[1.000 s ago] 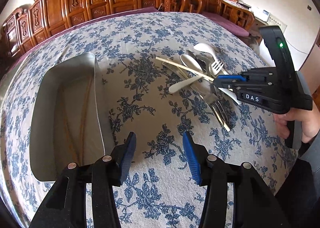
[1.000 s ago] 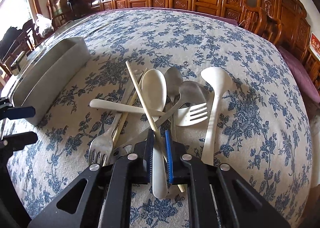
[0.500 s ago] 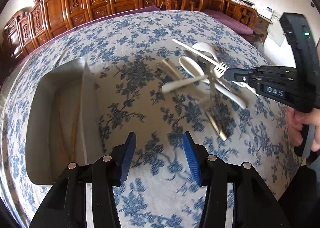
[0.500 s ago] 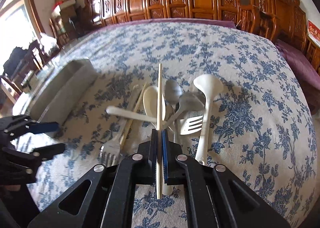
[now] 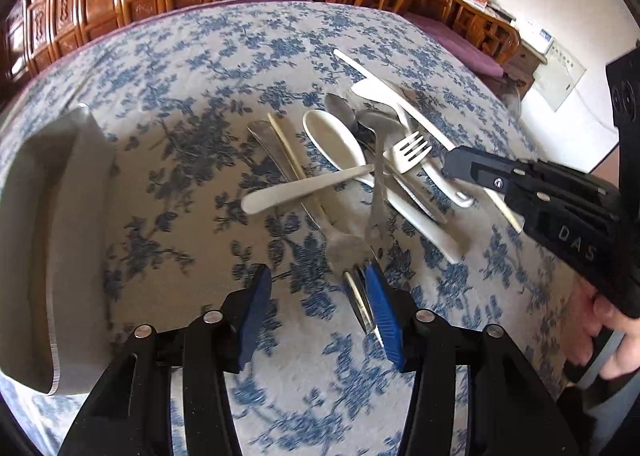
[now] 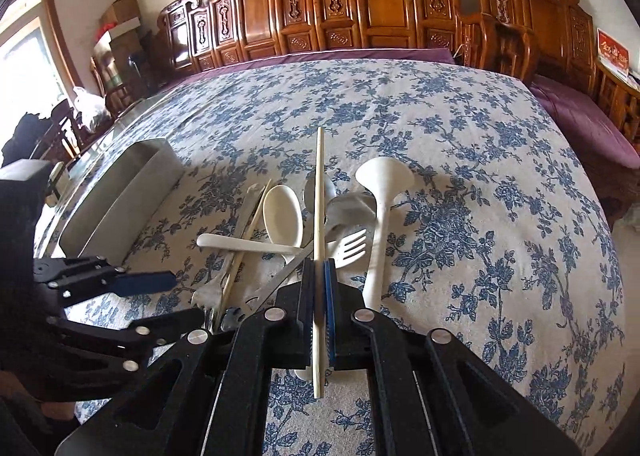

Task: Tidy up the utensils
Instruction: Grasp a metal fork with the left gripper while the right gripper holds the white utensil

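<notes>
While the right gripper [image 6: 319, 276] is clamping 1 chopstick [image 6: 319, 191] above the pile, keeping it level is helping. The left gripper [image 5: 316, 300] is hanging released; the steel tray [image 6: 120, 191] is waiting.

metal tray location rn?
The metal tray sits on the floral tablecloth at the left edge of the left-wrist view, left of the utensil pile.
</notes>
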Demonstrator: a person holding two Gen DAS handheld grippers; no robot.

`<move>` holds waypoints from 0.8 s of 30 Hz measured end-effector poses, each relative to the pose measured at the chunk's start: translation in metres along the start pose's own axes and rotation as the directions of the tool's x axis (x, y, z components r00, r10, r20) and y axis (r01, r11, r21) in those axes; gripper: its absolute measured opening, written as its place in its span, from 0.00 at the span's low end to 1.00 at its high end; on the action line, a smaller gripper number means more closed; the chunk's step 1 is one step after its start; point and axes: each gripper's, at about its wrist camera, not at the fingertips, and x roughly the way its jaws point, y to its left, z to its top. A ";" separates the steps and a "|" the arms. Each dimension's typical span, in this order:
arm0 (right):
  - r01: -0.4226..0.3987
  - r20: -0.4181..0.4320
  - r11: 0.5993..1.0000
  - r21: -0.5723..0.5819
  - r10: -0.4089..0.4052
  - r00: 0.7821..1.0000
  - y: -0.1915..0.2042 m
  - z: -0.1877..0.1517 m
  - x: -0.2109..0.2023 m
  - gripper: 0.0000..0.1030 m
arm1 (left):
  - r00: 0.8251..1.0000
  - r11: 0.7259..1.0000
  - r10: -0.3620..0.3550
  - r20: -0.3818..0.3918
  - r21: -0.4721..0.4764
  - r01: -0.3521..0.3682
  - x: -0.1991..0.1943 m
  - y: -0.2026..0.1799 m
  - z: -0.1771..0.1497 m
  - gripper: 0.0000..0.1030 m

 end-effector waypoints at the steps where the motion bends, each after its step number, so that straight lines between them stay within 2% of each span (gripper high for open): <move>1: 0.001 -0.001 1.000 -0.003 -0.001 1.000 0.000 0.000 0.000 0.06 | 1.000 1.000 -0.010 -0.002 -0.003 0.010 0.003 -0.001 0.000 0.48; 7: 0.002 0.006 1.000 -0.005 -0.002 1.000 0.001 0.000 0.000 0.06 | 1.000 1.000 -0.024 -0.010 -0.004 0.024 0.012 -0.008 0.004 0.45; 11: 0.001 0.009 1.000 -0.002 -0.001 1.000 0.000 0.001 -0.001 0.06 | 0.998 0.998 -0.067 -0.006 -0.008 0.067 0.011 -0.012 0.004 0.23; 16: 0.005 0.004 1.000 -0.007 -0.005 1.000 0.002 0.001 0.000 0.06 | 0.999 0.998 -0.052 0.017 0.024 0.051 0.003 -0.016 0.002 0.04; 24: -0.002 0.015 1.000 -0.020 0.002 1.000 0.014 0.007 0.001 0.06 | 0.997 0.997 -0.051 0.064 0.068 0.047 -0.028 -0.011 0.002 0.02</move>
